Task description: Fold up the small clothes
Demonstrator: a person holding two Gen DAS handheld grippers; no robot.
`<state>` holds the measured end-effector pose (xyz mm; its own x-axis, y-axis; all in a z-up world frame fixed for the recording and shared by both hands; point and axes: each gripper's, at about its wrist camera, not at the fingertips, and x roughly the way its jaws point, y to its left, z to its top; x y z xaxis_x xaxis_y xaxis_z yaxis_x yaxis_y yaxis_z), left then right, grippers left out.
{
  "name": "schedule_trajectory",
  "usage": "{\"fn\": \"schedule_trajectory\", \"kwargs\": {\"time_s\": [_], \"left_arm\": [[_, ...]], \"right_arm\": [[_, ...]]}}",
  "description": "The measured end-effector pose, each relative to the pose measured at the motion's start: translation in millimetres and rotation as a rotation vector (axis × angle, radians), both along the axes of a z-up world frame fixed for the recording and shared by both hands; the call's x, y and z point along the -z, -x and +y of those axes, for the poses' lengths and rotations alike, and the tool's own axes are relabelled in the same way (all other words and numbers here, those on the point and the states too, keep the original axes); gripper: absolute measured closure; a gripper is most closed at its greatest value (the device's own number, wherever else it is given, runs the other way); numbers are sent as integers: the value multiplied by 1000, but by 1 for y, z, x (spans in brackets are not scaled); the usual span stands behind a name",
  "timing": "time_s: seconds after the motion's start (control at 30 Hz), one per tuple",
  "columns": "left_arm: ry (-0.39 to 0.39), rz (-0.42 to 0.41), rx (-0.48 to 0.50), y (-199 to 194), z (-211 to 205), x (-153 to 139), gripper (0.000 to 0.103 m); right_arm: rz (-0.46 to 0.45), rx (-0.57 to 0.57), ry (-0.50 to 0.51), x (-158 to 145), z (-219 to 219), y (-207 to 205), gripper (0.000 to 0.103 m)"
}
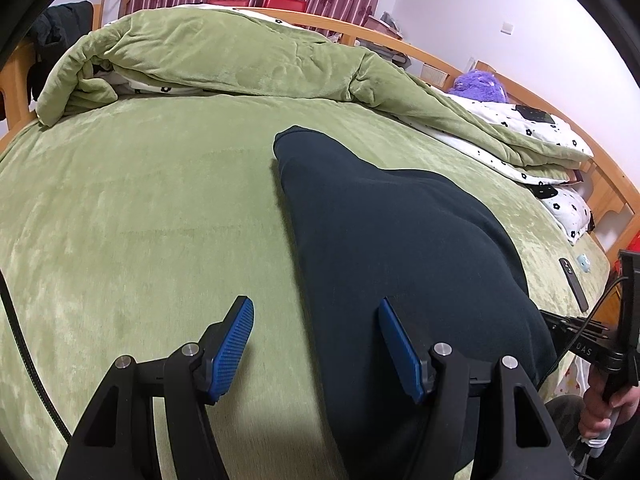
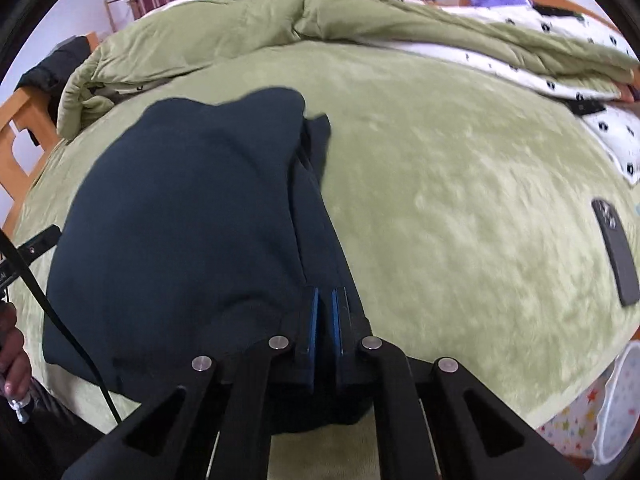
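A dark navy garment [image 1: 384, 248] lies folded on the green bed cover [image 1: 140, 208]. My left gripper [image 1: 314, 322] is open and empty, hovering over the garment's left edge, its right finger above the cloth. In the right wrist view the same garment [image 2: 180, 220] lies ahead and to the left. My right gripper [image 2: 325, 300] is shut on the garment's right near edge, with cloth pinched between the blue pads [image 2: 313, 316].
A rumpled green quilt [image 1: 224, 52] and flowered pillows [image 1: 568, 204] lie at the far side. A black phone [image 2: 614, 248] lies on the cover to the right. The wooden bed frame [image 1: 612, 184] runs around the bed.
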<state>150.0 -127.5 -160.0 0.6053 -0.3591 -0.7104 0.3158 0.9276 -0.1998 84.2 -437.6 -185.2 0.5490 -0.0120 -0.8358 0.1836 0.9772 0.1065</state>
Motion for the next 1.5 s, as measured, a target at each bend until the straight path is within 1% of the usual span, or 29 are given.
{"fn": "schedule_trajectory", "kwargs": {"time_s": [0.1, 0.17, 0.2, 0.27, 0.33, 0.37, 0.43, 0.5, 0.53, 0.57, 0.7, 0.8, 0.87, 0.93, 0.97, 1.0, 1.03, 1.2, 1.33, 1.5], "left_arm": [[1, 1, 0, 1, 1, -1, 40], [4, -2, 4, 2, 2, -1, 40], [3, -6, 4, 2, 3, -1, 40], [0, -10, 1, 2, 3, -2, 40], [11, 1, -8, -2, 2, -1, 40], [20, 5, -9, -3, 2, -2, 40], [22, 10, -11, -6, 1, -1, 40], [7, 5, -12, -7, 0, 0, 40], [-3, 1, -13, -8, 0, 1, 40], [-8, -3, -14, -9, 0, 1, 40], [-19, -20, -21, -12, 3, 2, 40], [-25, -26, -32, -17, 4, 2, 40], [-28, -29, -38, -21, 4, 2, 40], [-35, -31, -50, -26, 5, 2, 40], [-37, -29, -55, -28, 6, 3, 40], [-39, -26, -63, -32, 7, 4, 40], [-41, -25, -69, -34, 8, 4, 40], [-81, -28, -110, -44, 20, 9, 40], [-118, -31, -148, -48, 37, 14, 40], [-153, -28, -224, -54, 64, 24, 40]], "right_arm": [[11, -1, 13, -2, 1, 1, 98], [-2, -1, 15, -10, 0, 3, 97], [-14, 2, 9, -14, 0, 4, 96], [-70, -2, -8, -27, -2, 5, 90], [-109, -8, -17, -35, -2, -2, 78], [-135, -8, -18, -41, 0, -7, 76], [-157, -16, -22, -45, 4, -20, 68], [-161, -27, -35, -46, 7, -34, 65], [-156, -34, -41, -45, 9, -41, 63], [-141, -35, -43, -42, 11, -52, 62], [-90, -29, -28, -30, 15, -77, 62], [-67, -33, -20, -20, 15, -87, 62], [-64, -42, -27, -15, 14, -88, 65], [-71, -56, -39, -13, 14, -93, 76], [-73, -63, -40, -13, 14, -94, 80], [-80, -71, -39, -13, 15, -96, 88], [-87, -80, -37, -14, 16, -97, 91], [-140, -81, -42, -19, 13, -93, 93], [-130, -77, -53, -16, 11, -95, 93], [-121, -76, -4, -16, 19, -96, 93]]}}
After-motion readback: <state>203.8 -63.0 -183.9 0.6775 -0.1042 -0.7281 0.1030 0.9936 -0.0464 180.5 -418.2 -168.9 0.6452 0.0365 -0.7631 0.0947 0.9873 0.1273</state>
